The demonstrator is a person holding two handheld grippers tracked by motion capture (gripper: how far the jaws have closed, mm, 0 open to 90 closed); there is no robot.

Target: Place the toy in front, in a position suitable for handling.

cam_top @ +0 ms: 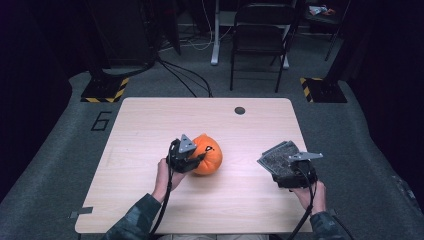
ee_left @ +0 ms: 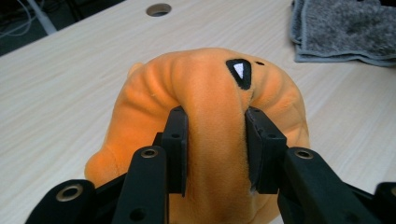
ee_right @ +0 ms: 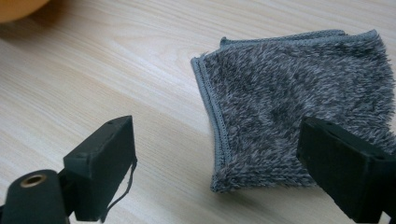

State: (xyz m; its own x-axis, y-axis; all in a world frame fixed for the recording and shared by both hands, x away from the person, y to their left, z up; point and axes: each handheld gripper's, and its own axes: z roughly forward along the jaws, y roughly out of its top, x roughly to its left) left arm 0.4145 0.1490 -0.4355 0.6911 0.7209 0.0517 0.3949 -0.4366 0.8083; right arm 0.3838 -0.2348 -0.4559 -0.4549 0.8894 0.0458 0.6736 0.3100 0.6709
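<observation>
A: Pinching a fold of the orange plush pumpkin (ee_left: 205, 135), the left gripper (ee_left: 212, 149) has its two black jaws clamped on a ridge of the soft body, the fabric bulging up between the pads. The rest of the toy runs straight ahead of the jaws, resting on the wooden table (ee_left: 70, 70).

B: And the right gripper (ee_right: 215, 172)?

A: Its jaws stand wide apart with nothing pressed between them. The folded grey towel (ee_right: 299, 112) lies ahead of them and toward the right-hand jaw, whose tip sits over the towel's near edge. The stitched hem runs from the near corner away from the jaws.

B: So which hand is nearer to what?

A: From the high view, the left gripper (cam_top: 184, 155) sits against the pumpkin (cam_top: 209, 154), while the right gripper (cam_top: 295, 172) is at the towel (cam_top: 278, 157). Pumpkin and towel are well apart, with bare table between. I judge the next move depends on closing that gap.

B: What does one camera give that another lacks?

A: The left gripper view shows the grip on the fold and the pumpkin's black triangular eye (ee_left: 239, 72). The high view gives only the outline there, but it alone sets both objects together.
</observation>
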